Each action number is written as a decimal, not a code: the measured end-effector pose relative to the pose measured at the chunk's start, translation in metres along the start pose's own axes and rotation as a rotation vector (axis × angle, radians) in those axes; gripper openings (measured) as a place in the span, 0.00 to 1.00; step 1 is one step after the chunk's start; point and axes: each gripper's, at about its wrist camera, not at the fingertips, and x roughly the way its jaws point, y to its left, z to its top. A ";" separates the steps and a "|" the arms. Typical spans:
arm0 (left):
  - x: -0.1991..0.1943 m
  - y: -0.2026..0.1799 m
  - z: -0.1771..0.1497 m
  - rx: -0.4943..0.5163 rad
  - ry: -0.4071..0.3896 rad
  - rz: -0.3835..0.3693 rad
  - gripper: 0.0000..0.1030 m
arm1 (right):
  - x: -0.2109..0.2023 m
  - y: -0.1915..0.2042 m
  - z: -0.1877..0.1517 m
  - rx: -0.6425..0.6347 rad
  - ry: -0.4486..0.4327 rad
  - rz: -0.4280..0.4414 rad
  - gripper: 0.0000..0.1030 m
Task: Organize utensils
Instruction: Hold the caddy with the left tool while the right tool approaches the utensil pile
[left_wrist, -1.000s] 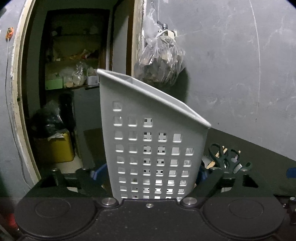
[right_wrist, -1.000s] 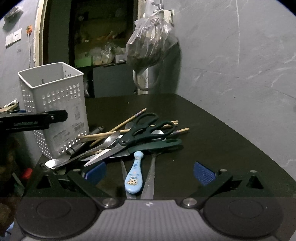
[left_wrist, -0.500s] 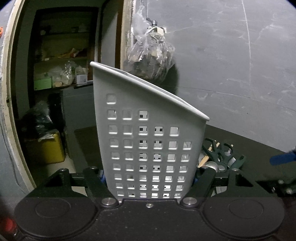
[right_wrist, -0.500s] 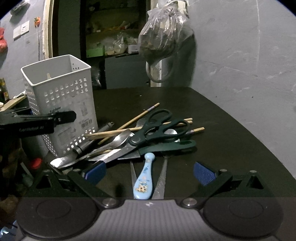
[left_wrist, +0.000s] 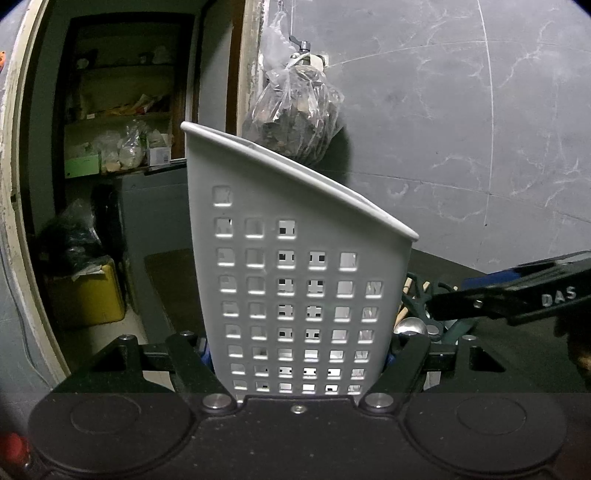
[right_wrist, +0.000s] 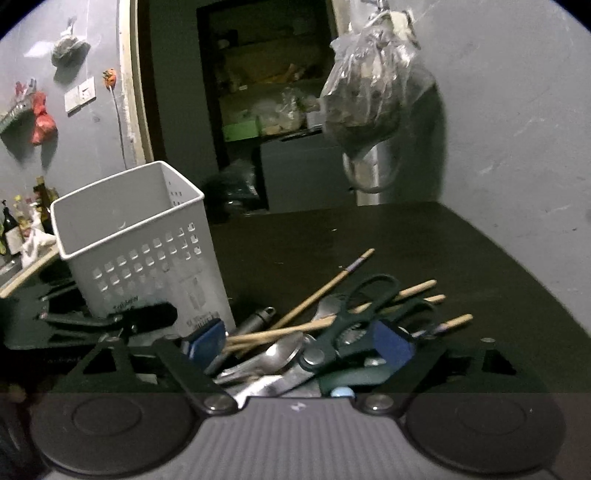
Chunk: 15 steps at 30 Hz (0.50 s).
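Observation:
A white perforated utensil caddy (left_wrist: 295, 288) fills the left wrist view, and my left gripper (left_wrist: 297, 350) is shut on its lower walls. The same caddy (right_wrist: 144, 251) stands at the left in the right wrist view, with the left gripper's dark finger (right_wrist: 110, 321) against its base. A pile of utensils lies beside it: green-handled scissors (right_wrist: 369, 299), wooden chopsticks (right_wrist: 321, 291) and a metal spoon (right_wrist: 273, 354). My right gripper (right_wrist: 299, 343) is low over this pile, its jaws closing. The scissors and spoon lie between the blue pads, which press on nothing I can see.
The dark table (right_wrist: 369, 229) runs back to a grey wall on the right. A plastic bag (right_wrist: 369, 92) hangs from a hook above the far edge. Behind the caddy is an open doorway with cluttered shelves (right_wrist: 266, 110). Bottles (right_wrist: 14, 229) stand at the far left.
My left gripper's fingers closed in onto the caddy's walls. My right gripper moved forward over the utensil pile, toward the caddy, and its pads now flank the scissors and spoon.

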 end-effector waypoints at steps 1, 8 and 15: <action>0.000 0.001 0.000 0.000 0.000 -0.001 0.73 | 0.003 -0.001 0.001 0.002 0.001 0.010 0.82; -0.001 0.001 -0.001 -0.002 0.000 0.002 0.73 | 0.015 -0.001 0.002 -0.005 0.021 0.049 0.77; -0.001 0.001 -0.001 -0.003 0.000 0.001 0.73 | 0.030 0.000 0.002 -0.017 0.064 0.068 0.64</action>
